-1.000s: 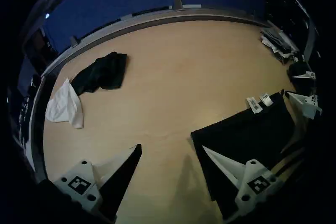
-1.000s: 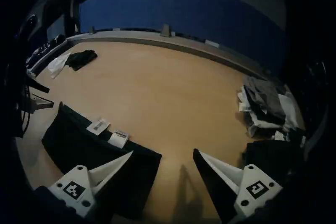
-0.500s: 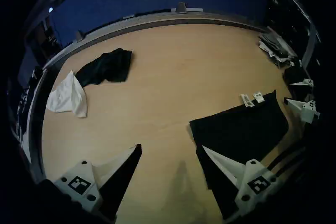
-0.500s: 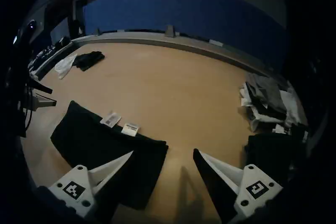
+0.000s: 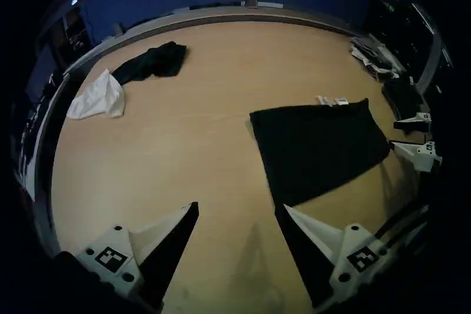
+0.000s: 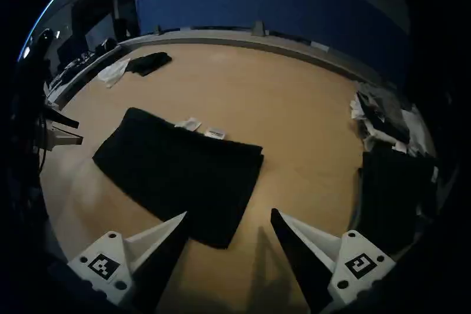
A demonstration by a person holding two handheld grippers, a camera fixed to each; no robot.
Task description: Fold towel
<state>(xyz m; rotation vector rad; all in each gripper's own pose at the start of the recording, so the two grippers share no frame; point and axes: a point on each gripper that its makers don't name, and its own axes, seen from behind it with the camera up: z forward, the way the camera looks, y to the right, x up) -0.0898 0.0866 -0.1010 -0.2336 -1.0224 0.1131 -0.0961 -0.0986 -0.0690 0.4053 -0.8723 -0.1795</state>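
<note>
A pale wooden tabletop (image 5: 176, 137) carries the black towel (image 6: 182, 167), flat at its middle with tags (image 6: 200, 127) at the far edge. The left gripper (image 5: 235, 205) and right gripper (image 6: 228, 212) hang wide open and empty near its close edge. Uneven corner pinches could skew the fold; the white cloth (image 5: 100, 96), dark garment (image 5: 153, 60) and clothes pile (image 6: 382, 119) lie well apart, blocking nothing.

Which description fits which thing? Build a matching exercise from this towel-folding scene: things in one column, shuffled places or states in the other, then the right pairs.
Things
1. black towel
2. white cloth
3. grey and white clothes pile
4. left gripper

Descriptions
A. open, holding nothing
B. heaped at the table edge, on the right in the right gripper view
C. lying flat mid-table, tags at its far edge
D. crumpled beside a dark garment

Pairs: 1-C, 2-D, 3-B, 4-A
</note>
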